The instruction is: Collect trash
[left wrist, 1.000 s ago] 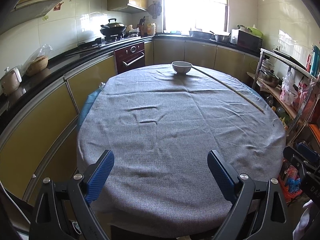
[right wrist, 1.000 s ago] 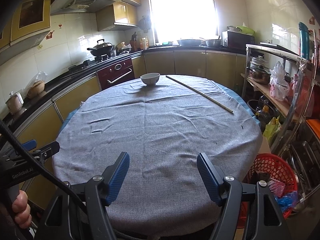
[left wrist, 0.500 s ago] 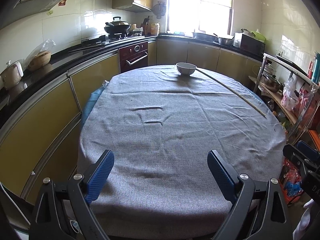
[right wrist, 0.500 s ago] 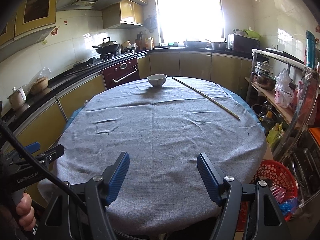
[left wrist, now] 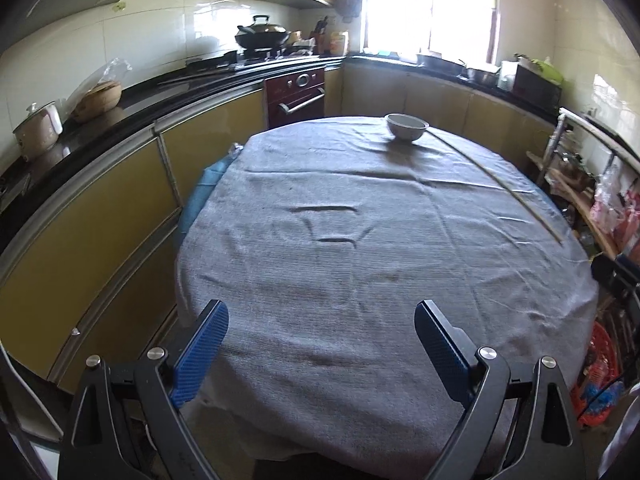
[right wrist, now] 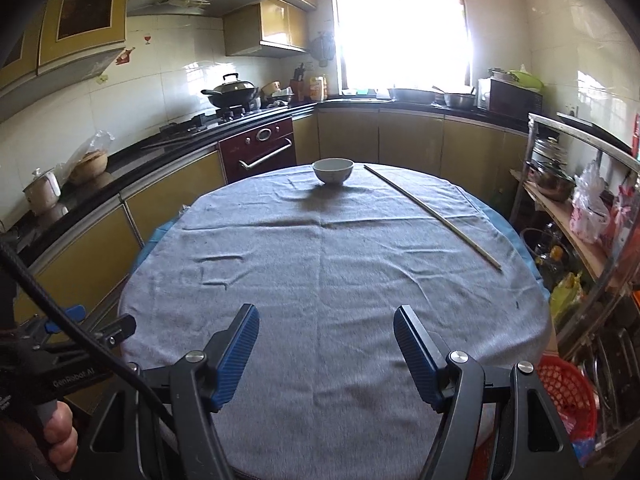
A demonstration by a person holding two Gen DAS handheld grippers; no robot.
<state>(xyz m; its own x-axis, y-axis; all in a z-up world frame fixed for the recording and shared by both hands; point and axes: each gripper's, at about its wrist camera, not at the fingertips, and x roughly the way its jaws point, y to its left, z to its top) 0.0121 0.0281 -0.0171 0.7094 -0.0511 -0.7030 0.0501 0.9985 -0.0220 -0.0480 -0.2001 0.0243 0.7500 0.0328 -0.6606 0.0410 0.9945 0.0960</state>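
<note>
A round table under a grey cloth (left wrist: pixel 360 248) (right wrist: pixel 320 280) fills both views. A white bowl (left wrist: pixel 407 127) (right wrist: pixel 333 170) stands at its far edge. A long thin wooden stick (left wrist: pixel 500 180) (right wrist: pixel 432 214) lies along the right side. I see no loose trash on the cloth. My left gripper (left wrist: pixel 321 322) is open and empty over the near edge. My right gripper (right wrist: pixel 326 326) is open and empty over the near edge. A red basket (right wrist: pixel 560 392) stands on the floor at the table's right; it also shows in the left wrist view (left wrist: pixel 600 364).
Yellow cabinets with a black counter (left wrist: pixel 120 120) curve along the left and back, with a wok on the stove (right wrist: pixel 230 92). A shelf rack with pots and bags (right wrist: pixel 580 200) stands at the right. The left gripper's body (right wrist: pixel 60 360) shows at the lower left.
Both grippers have drawn back and tilted a little, so the table looks farther and the far bowl sits lower in view. Both stay open and empty.
</note>
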